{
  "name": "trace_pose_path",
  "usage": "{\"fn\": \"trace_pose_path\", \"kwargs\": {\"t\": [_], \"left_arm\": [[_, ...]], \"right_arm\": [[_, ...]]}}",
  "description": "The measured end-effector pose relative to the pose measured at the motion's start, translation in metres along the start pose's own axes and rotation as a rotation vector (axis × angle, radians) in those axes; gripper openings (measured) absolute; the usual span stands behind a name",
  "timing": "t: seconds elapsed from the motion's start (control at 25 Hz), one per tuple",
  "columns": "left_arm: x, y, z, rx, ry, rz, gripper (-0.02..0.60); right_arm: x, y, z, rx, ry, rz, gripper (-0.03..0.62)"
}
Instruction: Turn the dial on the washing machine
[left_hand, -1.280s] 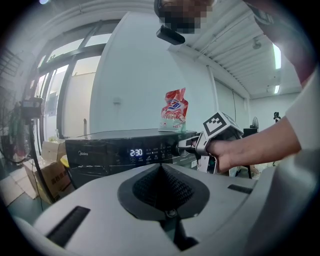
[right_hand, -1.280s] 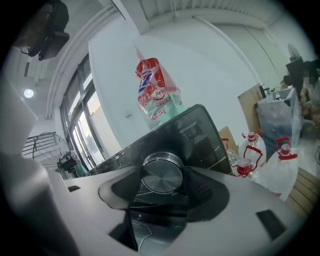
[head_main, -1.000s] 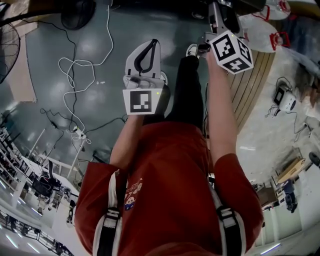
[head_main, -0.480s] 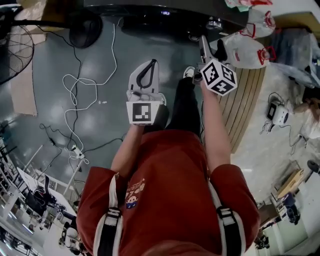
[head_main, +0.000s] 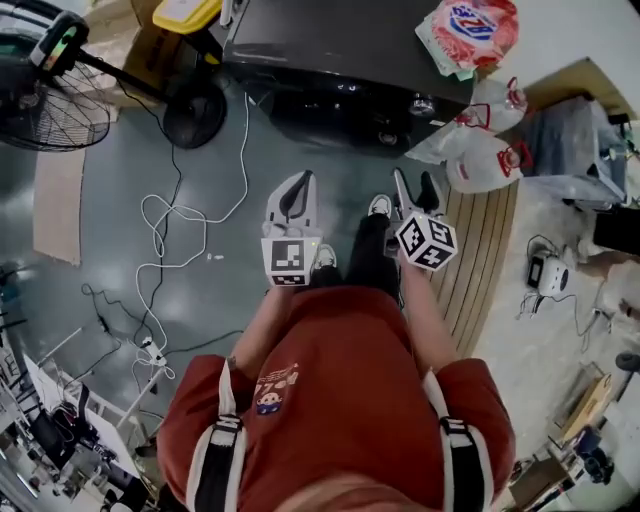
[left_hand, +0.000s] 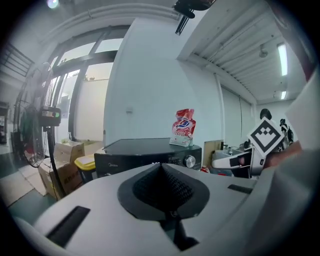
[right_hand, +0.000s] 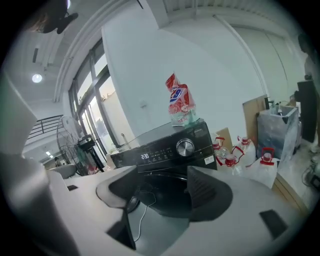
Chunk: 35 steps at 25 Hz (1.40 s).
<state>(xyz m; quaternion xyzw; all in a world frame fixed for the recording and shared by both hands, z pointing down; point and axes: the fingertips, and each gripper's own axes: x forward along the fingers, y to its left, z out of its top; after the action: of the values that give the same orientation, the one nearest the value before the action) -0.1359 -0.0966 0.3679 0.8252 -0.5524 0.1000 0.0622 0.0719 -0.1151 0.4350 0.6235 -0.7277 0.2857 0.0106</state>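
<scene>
The black washing machine (head_main: 330, 55) stands ahead of me, its silver dial (head_main: 421, 103) at the right end of the lit control panel. The dial (right_hand: 185, 147) shows between and above my right jaws, still some way off. My right gripper (head_main: 412, 192) is open; its jaws have just been opening and nothing is between them. My left gripper (head_main: 297, 192) is shut on nothing, its ribbed pads (left_hand: 162, 172) pressed together. From the left gripper view the dial (left_hand: 189, 161) sits right of the jaw tips, and the right gripper's marker cube (left_hand: 266, 135) is at the far right.
A red and white detergent bag (head_main: 470, 30) lies on the machine's top. Water jugs (head_main: 482, 160) stand right of it beside a wooden panel (head_main: 485, 240). A standing fan (head_main: 50, 85) and a yellow bin (head_main: 185, 12) are at the left. White cable (head_main: 170, 230) loops across the floor.
The washing machine has come fully into the head view. Both grippers have risen and moved forward toward it; the right gripper's marker cube has shifted left and down in the picture.
</scene>
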Motion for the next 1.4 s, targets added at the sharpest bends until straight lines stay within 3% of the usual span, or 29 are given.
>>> {"fn": "trace_pose_path", "kwargs": {"t": [0.28,0.44,0.64,0.92,1.08,1.4], "left_arm": [[-0.042,0.006,0.048,0.045,-0.044,-0.017,0.011],[-0.062,0.009,0.096,0.076,-0.127,-0.03,0.011],[-0.088,0.02,0.161,0.055,-0.25,-0.033,0.011],[-0.115,0.029,0.221,0.154,-0.374,0.019,0.011],[-0.118,0.029,0.235,0.141,-0.404,0.03,0.011],[-0.115,0.03,0.227,0.142,-0.407,0.033,0.011]], "right_arm": [[-0.074,0.053,0.027,-0.189,-0.029,0.047,0.315],[-0.107,0.077,0.076,-0.28,-0.15,0.018,0.304],[-0.14,0.108,0.137,-0.417,-0.294,-0.013,0.304],[-0.187,0.136,0.201,-0.523,-0.473,-0.098,0.293],[-0.192,0.143,0.218,-0.57,-0.523,-0.117,0.293],[-0.187,0.14,0.212,-0.581,-0.51,-0.125,0.293]]}}
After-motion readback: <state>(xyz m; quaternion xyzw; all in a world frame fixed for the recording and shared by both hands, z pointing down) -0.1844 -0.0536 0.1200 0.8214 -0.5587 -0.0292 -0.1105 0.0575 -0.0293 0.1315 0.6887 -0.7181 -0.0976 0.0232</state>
